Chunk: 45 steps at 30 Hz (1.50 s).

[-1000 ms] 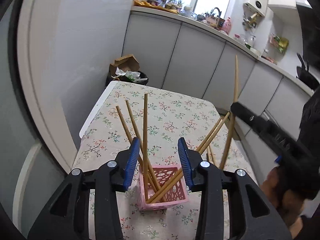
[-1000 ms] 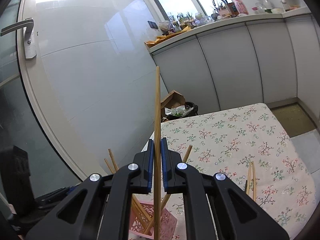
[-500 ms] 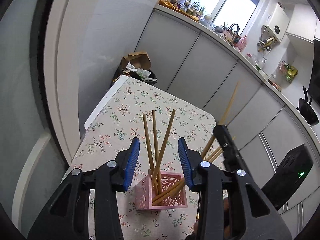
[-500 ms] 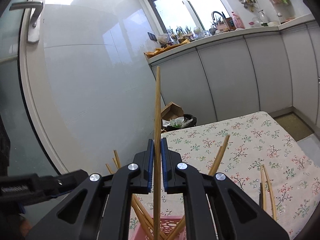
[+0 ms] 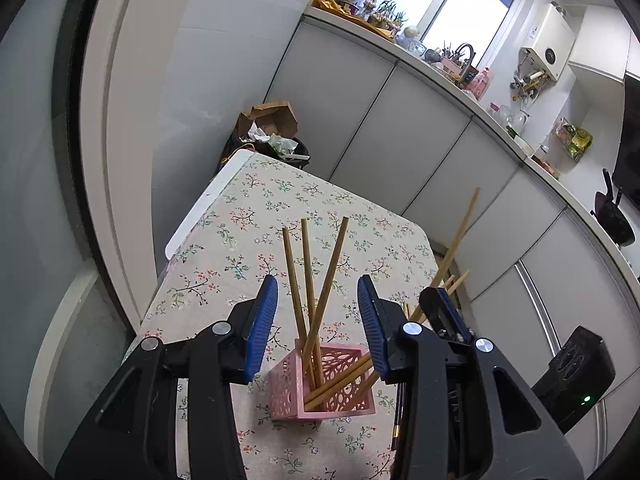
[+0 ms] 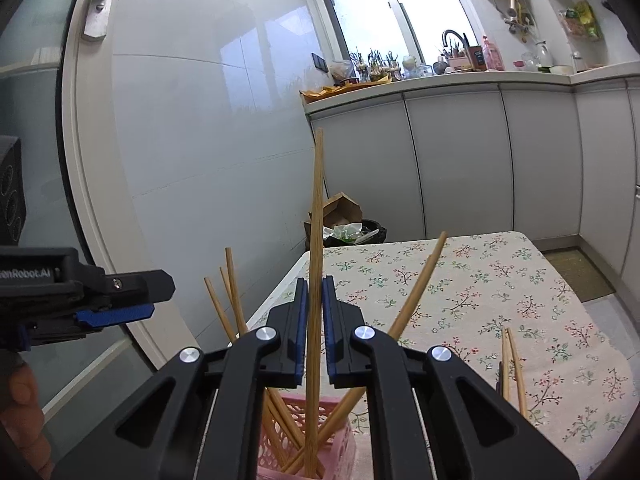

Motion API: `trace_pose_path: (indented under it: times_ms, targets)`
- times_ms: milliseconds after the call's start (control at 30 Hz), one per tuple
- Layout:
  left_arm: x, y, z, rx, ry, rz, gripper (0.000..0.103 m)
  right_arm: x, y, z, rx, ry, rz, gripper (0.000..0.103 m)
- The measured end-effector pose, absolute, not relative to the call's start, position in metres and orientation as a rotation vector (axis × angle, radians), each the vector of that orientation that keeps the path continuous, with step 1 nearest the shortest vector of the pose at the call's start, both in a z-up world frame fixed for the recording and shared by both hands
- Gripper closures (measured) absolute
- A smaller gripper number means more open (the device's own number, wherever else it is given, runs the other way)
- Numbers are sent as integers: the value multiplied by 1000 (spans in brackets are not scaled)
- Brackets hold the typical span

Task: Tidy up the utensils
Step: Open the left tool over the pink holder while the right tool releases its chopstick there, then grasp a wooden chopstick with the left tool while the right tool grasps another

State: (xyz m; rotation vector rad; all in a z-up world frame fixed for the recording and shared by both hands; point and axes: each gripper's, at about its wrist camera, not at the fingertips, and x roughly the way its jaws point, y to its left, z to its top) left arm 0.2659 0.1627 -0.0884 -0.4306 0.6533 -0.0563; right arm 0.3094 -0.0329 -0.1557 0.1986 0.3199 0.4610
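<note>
Several wooden chopsticks (image 5: 308, 280) stand tilted in a pink openwork basket (image 5: 340, 408) on the near part of the floral tablecloth (image 5: 256, 216). The left gripper (image 5: 316, 320) hangs above the basket with its blue pads spread wide apart and nothing between them. The right gripper (image 6: 315, 320) has its pads drawn close around one long chopstick (image 6: 317, 220), held nearly upright, whose lower end reaches down into the basket (image 6: 340, 440); a thin gap shows on either side, so whether they actually clamp it is unclear. Two more chopsticks (image 6: 512, 364) lie on the cloth, right of the basket.
</note>
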Motion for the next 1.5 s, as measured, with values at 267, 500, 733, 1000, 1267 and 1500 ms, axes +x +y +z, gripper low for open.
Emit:
trace_pose_path:
  times_ms: [267,500,733,1000,1267,1500]
  targets:
    - [269,157,-89,-421,653,-62,64,307,-50,-156,207,368,484,95]
    - [270,152,-87,-412,650,-82,64,326,-65,-142,204,546,572,90]
    - [266,142,-82,-405,678,-137,64,340,-152,-95,318,539,448,64]
    - [250,54,-74,-210,731,-331,64,380,-259,-133,414,808,152,58]
    - [268,-31,-127,-65,916,-367,64,394,-284,-190,429,1060,145,58]
    - [299,-71,-171,-17,1027,-339,64,400,-293,-220,424,1151,166,58]
